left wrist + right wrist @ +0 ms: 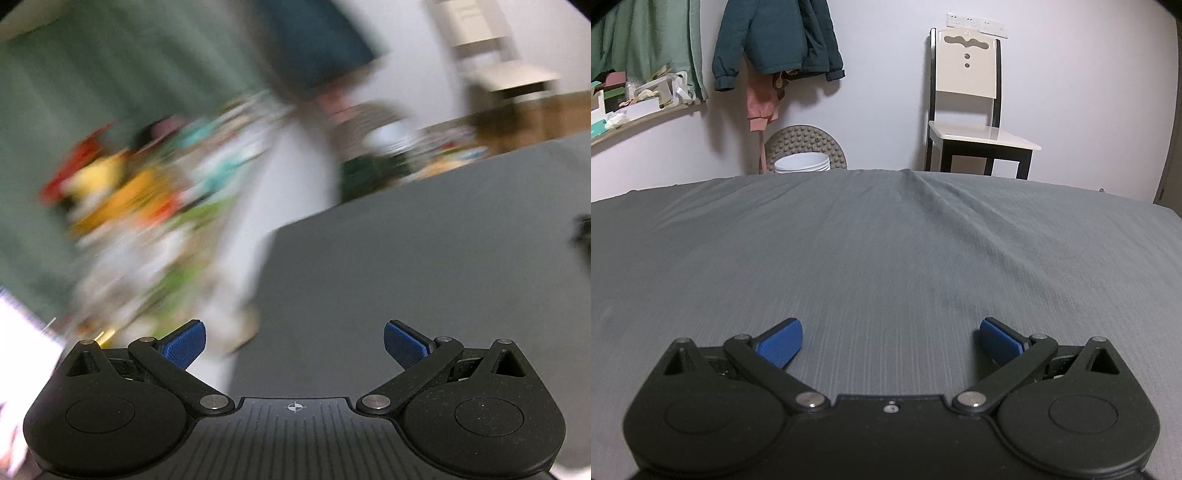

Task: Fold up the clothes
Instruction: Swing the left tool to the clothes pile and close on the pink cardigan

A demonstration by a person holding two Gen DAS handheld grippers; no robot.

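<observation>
No garment lies on the grey bed sheet (886,240) in either view. My right gripper (891,341) hovers low over the sheet, open, its blue pads (781,343) wide apart with nothing between them. My left gripper (294,343) is also open and empty, above the left edge of the grey sheet (424,258). The left wrist view is heavily motion-blurred. A dark shape (583,236) at that view's right edge cannot be identified.
A teal jacket (775,37) and a pink garment (762,99) hang on the far wall. A white chair (971,110) stands behind the bed, with stacked white bowls (801,162) on the floor. A cluttered shelf (631,99) and green curtain (646,40) are at left.
</observation>
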